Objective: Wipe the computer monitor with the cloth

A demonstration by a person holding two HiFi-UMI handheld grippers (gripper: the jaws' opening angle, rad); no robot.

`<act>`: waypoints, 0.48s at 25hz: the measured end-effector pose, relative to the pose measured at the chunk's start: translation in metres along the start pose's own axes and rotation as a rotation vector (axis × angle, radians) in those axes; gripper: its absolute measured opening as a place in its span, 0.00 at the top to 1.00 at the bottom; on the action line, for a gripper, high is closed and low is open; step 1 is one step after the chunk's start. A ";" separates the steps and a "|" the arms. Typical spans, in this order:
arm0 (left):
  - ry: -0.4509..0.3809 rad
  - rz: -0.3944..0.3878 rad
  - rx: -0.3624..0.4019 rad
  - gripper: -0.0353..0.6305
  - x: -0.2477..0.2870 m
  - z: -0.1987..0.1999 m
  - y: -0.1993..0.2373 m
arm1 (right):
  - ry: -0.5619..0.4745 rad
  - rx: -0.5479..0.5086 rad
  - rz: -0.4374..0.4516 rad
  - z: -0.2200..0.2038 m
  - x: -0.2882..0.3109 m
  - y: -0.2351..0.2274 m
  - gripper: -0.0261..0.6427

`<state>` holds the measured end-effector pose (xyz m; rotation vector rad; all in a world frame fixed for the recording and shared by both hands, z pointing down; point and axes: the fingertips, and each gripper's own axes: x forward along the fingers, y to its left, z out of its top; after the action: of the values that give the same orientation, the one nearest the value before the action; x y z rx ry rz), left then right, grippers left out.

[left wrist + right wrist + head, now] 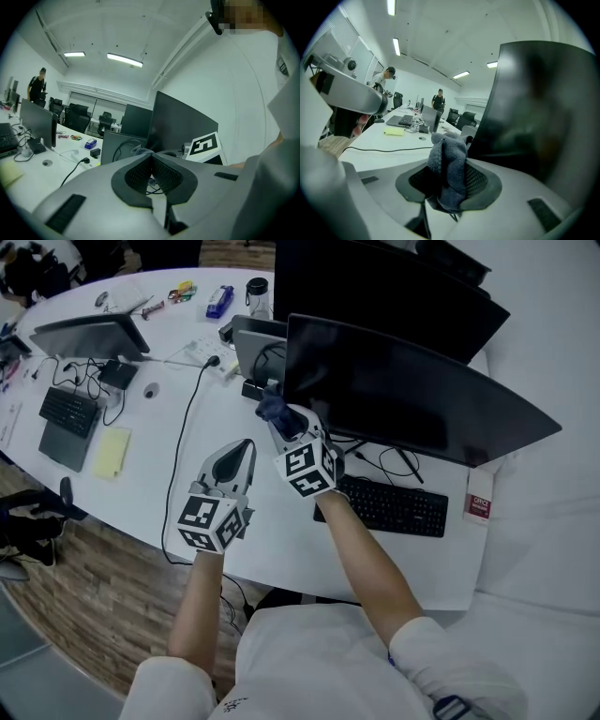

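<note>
A wide black monitor point(412, 395) stands on the white desk point(178, 493), its dark screen filling the right of the right gripper view point(543, 117). My right gripper point(281, 420) is shut on a dark blue-grey cloth point(273, 407), bunched between its jaws point(449, 168), held right at the monitor's left edge. My left gripper point(239, 454) hovers over the desk to the left, shut with nothing in it point(152, 174). In the left gripper view the monitor point(183, 126) is ahead, with the right gripper's marker cube point(205, 145) in front of it.
A black keyboard point(392, 506) lies below the monitor with loose cables. Behind stand a second monitor point(384, 287) and a grey laptop stand point(253, 352). Further left are another monitor point(89, 334), keyboard point(67, 411), yellow notepad point(111, 452) and a power strip cable point(187, 427).
</note>
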<state>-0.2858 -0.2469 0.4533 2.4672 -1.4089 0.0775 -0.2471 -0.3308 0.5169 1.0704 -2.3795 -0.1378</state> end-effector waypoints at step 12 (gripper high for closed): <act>0.046 0.006 -0.014 0.94 0.017 -0.027 0.001 | 0.078 0.051 0.030 -0.051 0.018 0.017 0.73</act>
<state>-0.2749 -0.2536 0.4822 2.4344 -1.3931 0.1247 -0.2428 -0.3264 0.5731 1.0442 -2.3387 -0.0242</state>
